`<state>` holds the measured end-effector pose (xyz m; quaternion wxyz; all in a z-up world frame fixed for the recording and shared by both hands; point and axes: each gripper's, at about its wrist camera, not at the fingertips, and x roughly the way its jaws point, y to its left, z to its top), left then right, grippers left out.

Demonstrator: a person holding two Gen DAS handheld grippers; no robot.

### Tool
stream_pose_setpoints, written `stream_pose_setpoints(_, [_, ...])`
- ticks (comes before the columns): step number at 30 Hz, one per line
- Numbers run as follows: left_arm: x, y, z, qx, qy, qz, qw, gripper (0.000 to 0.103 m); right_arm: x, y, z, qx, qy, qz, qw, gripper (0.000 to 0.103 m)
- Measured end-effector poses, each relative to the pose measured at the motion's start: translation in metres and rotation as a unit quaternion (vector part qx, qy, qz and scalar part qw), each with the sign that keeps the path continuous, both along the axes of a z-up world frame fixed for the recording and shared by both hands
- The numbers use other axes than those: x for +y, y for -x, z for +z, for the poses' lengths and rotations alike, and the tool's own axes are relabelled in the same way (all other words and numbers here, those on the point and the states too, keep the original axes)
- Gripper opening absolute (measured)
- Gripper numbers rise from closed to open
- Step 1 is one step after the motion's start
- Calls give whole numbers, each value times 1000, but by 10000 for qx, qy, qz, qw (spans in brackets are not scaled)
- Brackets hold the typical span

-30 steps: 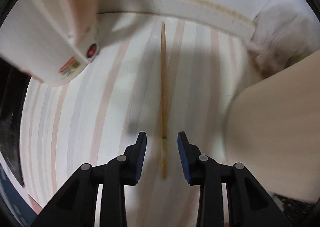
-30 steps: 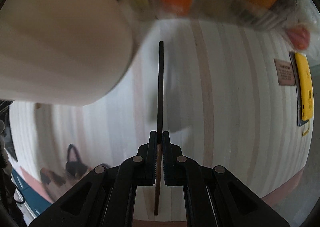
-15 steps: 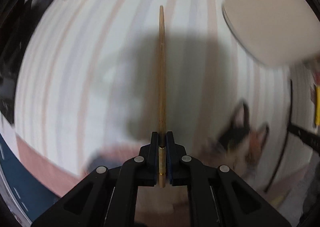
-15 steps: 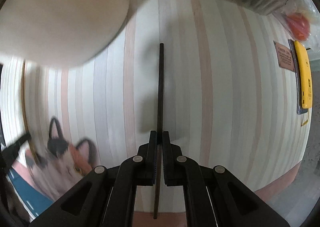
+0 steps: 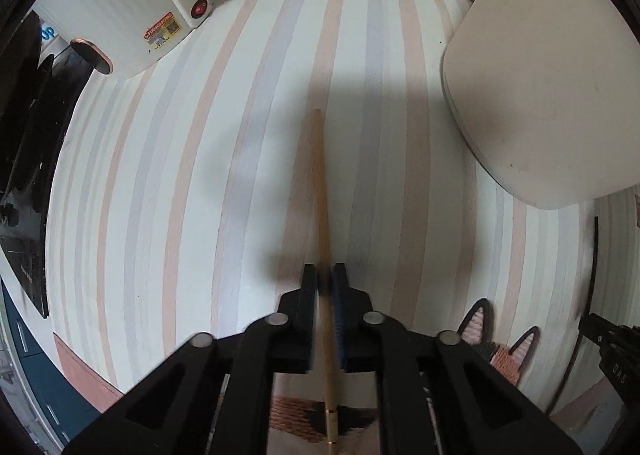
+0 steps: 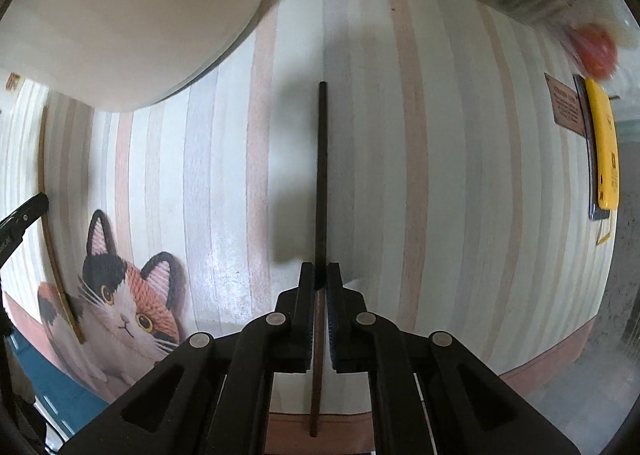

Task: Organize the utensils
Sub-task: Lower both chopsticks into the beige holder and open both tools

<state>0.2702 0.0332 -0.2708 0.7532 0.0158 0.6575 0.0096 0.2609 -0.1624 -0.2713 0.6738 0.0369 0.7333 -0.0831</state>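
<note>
Left hand-held gripper (image 5: 325,275): clenched on light wooden chopstick (image 5: 321,191), tip pointing far.
Right hand-held gripper (image 6: 320,275): clenched on dark chopstick (image 6: 321,175).

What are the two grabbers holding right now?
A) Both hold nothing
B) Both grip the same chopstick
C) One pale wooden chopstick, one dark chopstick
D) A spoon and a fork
C: the left gripper is clamped on a pale wooden chopstick, and the right gripper on a dark chopstick.

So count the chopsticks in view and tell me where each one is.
2. A light wooden chopstick is clamped in the left gripper; a dark chopstick is clamped in the right gripper. Others may lie out of view.
</note>
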Motion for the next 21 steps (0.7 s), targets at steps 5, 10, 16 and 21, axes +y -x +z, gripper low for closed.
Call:
stream_pose_setpoints(5, [-6, 6, 28, -391, 25, 93, 9992, 4, -17, 22, 16, -433, -88, -162, 9989, 5])
stream_pose_setpoints(10, [2, 16, 71, -980, 87, 275, 9948, 4, -12, 36, 64, -1244, 82, 126, 9921, 5])
stream_pose_setpoints(16, [18, 41, 120, -1574, 215, 341, 9867, 4, -2, 48, 110, -2024, 212, 379, 9783, 5])
stream_pose_setpoints(21, [24, 53, 171, -2035, 398, 396, 9775, 4, 0, 46, 140, -2486, 49, 354, 9679, 5])
